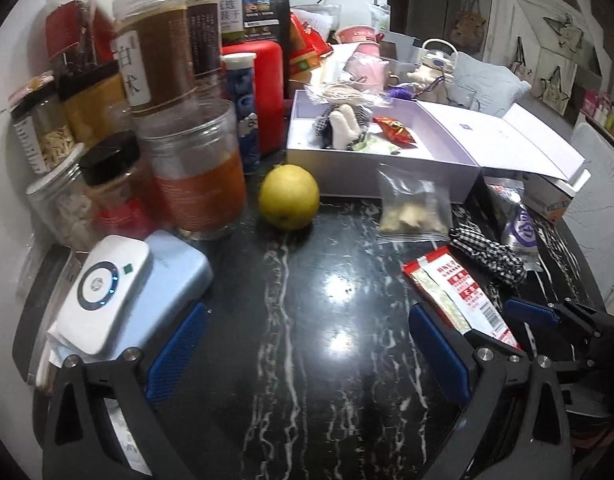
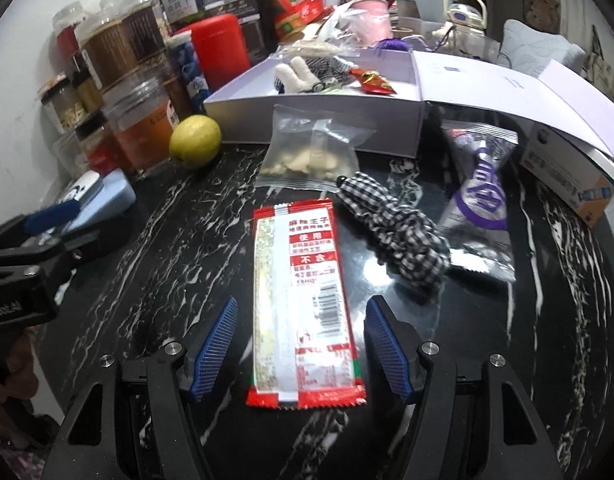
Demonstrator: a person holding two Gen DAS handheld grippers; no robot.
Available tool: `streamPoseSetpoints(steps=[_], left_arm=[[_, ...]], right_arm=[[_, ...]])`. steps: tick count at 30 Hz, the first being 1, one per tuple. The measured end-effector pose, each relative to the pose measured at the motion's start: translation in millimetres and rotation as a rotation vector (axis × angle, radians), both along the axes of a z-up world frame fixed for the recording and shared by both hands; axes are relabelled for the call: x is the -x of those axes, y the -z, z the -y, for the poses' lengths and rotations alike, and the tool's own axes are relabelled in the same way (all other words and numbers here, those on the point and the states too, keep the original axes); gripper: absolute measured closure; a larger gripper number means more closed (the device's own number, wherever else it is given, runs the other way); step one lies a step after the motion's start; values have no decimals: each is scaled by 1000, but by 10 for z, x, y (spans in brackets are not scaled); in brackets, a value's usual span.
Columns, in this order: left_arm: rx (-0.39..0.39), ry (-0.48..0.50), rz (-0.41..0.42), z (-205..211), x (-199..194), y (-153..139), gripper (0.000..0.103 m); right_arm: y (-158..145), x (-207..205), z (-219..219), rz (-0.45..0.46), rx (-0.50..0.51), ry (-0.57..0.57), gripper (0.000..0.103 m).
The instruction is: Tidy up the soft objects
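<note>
My right gripper [image 2: 303,350] is open, low over the black marble table [image 2: 167,240]. A red-and-white snack packet [image 2: 303,308] lies flat between its blue pads without touching either. Just beyond lie a black-and-white checked cloth scrunchie [image 2: 391,232], a clear zip bag of pale pieces [image 2: 311,152] and a purple-and-silver packet [image 2: 483,200]. A white plush toy [image 2: 299,72] lies in the open pale box [image 2: 307,104]. My left gripper [image 1: 307,352] is open over bare tabletop, with the same snack packet [image 1: 459,296] to its right.
Jars and bottles [image 1: 159,60] crowd the left side beside a yellow fruit [image 1: 289,196]. A white device [image 1: 111,292] on a pale-blue case sits by the left finger. The box lid [image 2: 547,92] and a small carton [image 2: 567,176] stand at the right.
</note>
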State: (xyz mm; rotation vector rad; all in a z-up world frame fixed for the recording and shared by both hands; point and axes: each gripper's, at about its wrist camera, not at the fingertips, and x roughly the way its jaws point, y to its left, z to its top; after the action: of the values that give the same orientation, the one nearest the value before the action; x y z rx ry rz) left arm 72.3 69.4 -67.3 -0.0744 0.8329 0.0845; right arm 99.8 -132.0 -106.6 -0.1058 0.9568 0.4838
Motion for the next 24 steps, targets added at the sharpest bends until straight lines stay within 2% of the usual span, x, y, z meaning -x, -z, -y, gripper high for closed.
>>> streamPoseSetpoints(steps=[3,4,5,6,9,15,19,24], left_arm=[[7,-7,-3,-42,-6,8,1],[9,-9,-7,-51,-11,16,1],[11,-11,-9,-60,-17,21,1],[13,-15,-3,-66,-15,18,1],[22,-7,18,-41,-2,-16,1],[45,31,1,82,-34,3,1],[55,57,-22,207,-85,58,1],[93,103,-57,431,-142,132,1]], right_arm=[[78,-31,-78,-23,32,5,36],[84,-20,-85,-11,36,6,39],[95,-4,-101,-2,45,1,51],[102,14,-114,8,44,-14,55],[109,35,-120,-29,-15,-54,55],[92,85,-148,-83,-51,-51,49],[-29,171,-6,-26,-40,-30,37],[-124,160,278,21,1,53,37]])
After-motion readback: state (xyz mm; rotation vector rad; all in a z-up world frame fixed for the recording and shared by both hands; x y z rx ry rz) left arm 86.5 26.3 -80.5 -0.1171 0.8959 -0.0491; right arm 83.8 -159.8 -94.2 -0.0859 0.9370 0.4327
